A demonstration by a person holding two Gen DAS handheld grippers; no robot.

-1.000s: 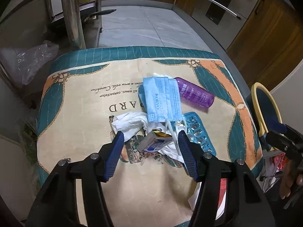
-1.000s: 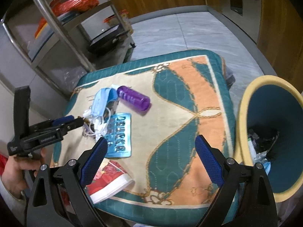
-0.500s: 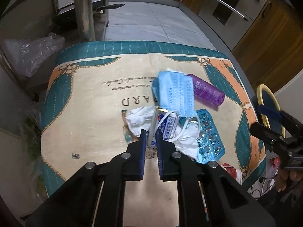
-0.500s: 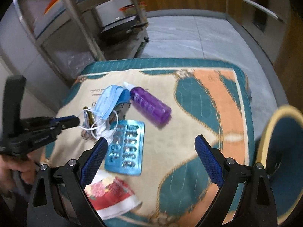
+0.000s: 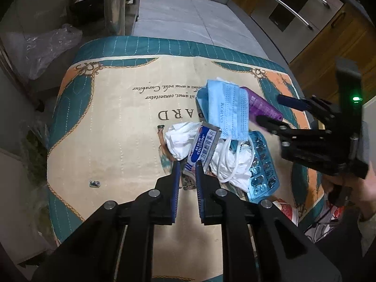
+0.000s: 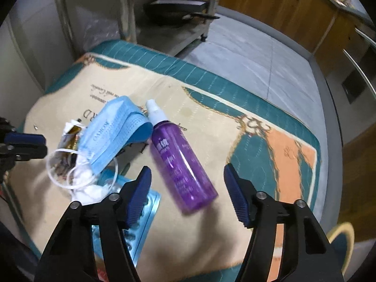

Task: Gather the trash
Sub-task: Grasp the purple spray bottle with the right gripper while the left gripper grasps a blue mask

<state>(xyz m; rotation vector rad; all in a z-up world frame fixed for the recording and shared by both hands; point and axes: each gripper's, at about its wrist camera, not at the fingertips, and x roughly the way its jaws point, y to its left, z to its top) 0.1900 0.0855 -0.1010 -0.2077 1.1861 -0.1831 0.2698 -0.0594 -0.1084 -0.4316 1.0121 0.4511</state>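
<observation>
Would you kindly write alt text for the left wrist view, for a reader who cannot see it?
The left gripper is shut on a small white-and-blue box at the near edge of a trash pile on a patterned mat. The pile holds a blue face mask, crumpled tissue, a purple bottle and a blister pack; the open right gripper hovers at right.

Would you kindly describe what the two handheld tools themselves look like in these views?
Both are matte black plastic frames with two angled fingers carrying ribbed dark-blue pads and round silver pivot screws. That goes for the left tool and the right tool alike. Seen from the left wrist, the right tool's body carries a small green light, and a bare hand grips it.
</observation>
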